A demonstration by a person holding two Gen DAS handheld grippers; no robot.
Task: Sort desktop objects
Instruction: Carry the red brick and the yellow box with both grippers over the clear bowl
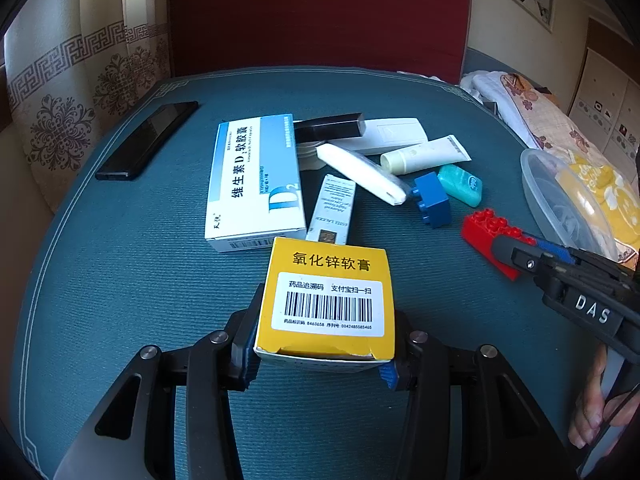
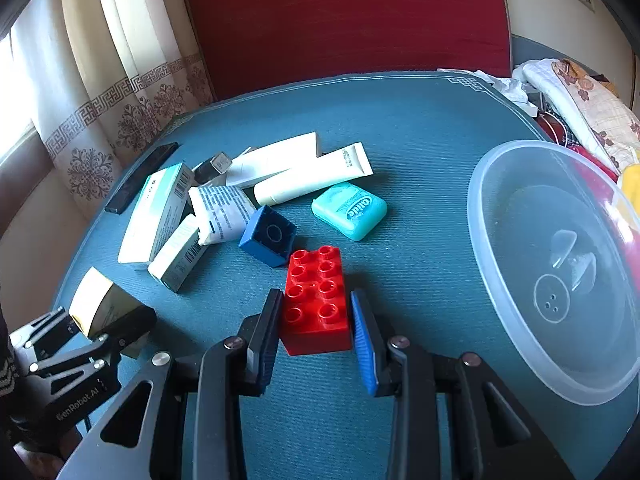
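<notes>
My left gripper (image 1: pixel 320 356) is shut on a yellow ointment box (image 1: pixel 326 300), held low over the blue table mat; the box also shows at the left of the right wrist view (image 2: pixel 100 304). My right gripper (image 2: pixel 316 332) straddles a red toy brick (image 2: pixel 316 300) lying on the mat. Its left pad touches the brick and the right blue pad (image 2: pixel 364 344) stands just off it. The brick and right gripper show in the left wrist view (image 1: pixel 484 232).
A clear plastic bowl (image 2: pixel 520 320) stands at the right. Mid-table lie a blue brick (image 2: pixel 268 240), a teal floss case (image 2: pixel 350 210), white tubes (image 2: pixel 316 176), medicine boxes (image 1: pixel 252 184) and a black phone (image 1: pixel 148 140). Clothes pile at the far right.
</notes>
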